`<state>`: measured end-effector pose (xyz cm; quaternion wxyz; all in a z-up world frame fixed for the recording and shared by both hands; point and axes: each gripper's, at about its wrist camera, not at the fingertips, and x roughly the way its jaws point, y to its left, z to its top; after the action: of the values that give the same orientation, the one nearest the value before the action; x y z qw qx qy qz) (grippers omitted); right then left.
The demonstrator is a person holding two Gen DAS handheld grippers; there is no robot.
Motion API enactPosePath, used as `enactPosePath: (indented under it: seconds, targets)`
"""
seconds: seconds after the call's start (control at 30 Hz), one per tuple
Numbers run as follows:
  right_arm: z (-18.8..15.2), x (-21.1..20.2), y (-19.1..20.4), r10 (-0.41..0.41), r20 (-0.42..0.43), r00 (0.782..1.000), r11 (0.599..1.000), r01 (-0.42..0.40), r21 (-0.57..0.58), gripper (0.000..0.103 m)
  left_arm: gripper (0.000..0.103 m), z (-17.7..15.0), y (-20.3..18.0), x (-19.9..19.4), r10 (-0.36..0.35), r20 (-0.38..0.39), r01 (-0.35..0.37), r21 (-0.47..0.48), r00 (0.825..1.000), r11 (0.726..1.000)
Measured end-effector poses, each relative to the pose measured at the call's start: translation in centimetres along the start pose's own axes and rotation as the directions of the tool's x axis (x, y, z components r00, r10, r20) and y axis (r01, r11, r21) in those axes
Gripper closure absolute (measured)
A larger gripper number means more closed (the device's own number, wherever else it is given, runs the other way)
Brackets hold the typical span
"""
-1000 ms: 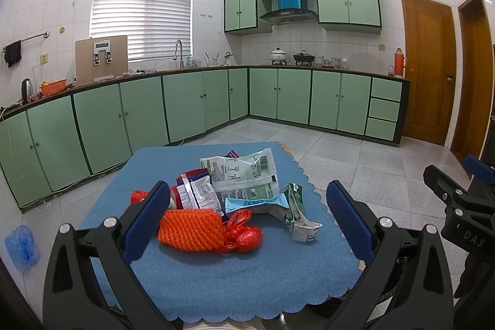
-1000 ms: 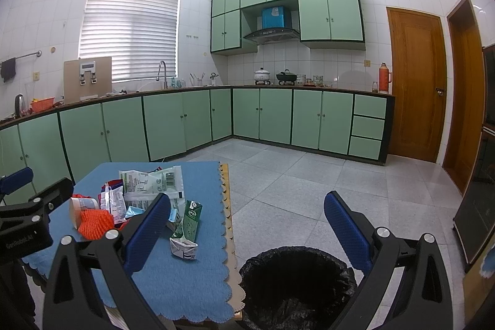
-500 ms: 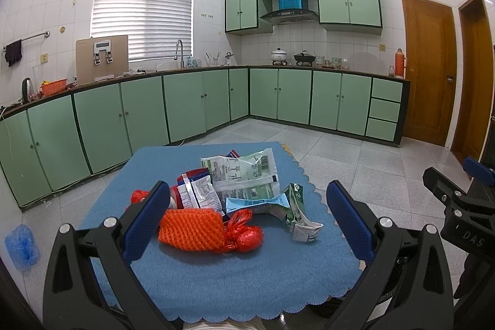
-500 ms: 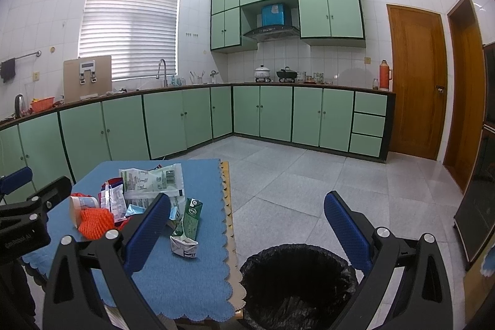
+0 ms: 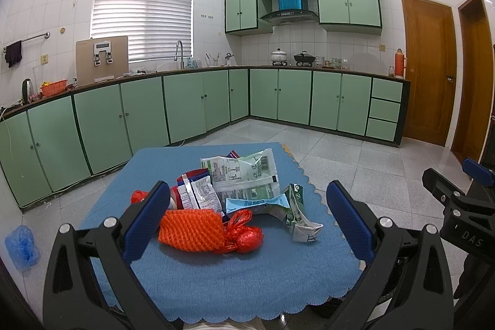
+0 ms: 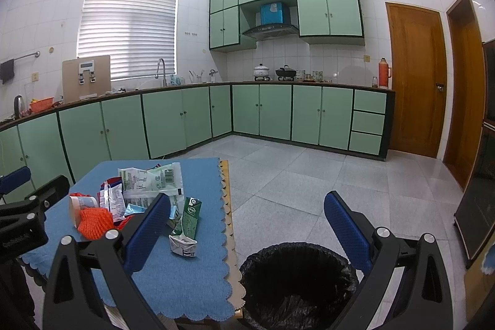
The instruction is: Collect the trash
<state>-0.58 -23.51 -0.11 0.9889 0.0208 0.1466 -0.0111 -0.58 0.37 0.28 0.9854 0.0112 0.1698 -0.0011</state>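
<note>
Almost nothing has shifted over the last second: both tools hang where they were, and the litter on the surface lies as it did. The left tool is spread wide and empty, poised over the near edge of the blue cloth, its fingers framing the orange mesh net and the red knotted bag touching it. The right tool is likewise agape and holds nothing, hovering beside the surface above the black-lined bin. The trash is heaped: printed wrappers overlap each other, and a crushed green carton lies at the heap's right side. A grip on the net would likely drag the bag along or spill neighbours off the cloth's edge; thin flat wrappers may slip from the pads. A release made too early would probably miss the bin's mouth. Only the right view shows the bin, just beside the surface's corner, and a small cup tucked behind the net; only the left view shows the heap head-on, with the red bag plainly visible.
</note>
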Motion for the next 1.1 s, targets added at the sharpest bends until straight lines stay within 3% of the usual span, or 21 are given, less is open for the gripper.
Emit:
enactPosePath:
  seconds: [1.1]
  targets:
    - [-0.10,0.11,-0.23,-0.001,0.000,1.000,1.000,0.001,0.003,0.006,0.005,0.05,-0.03,0.34,0.001,-0.003,-0.001,-0.004,1.000,1.000]
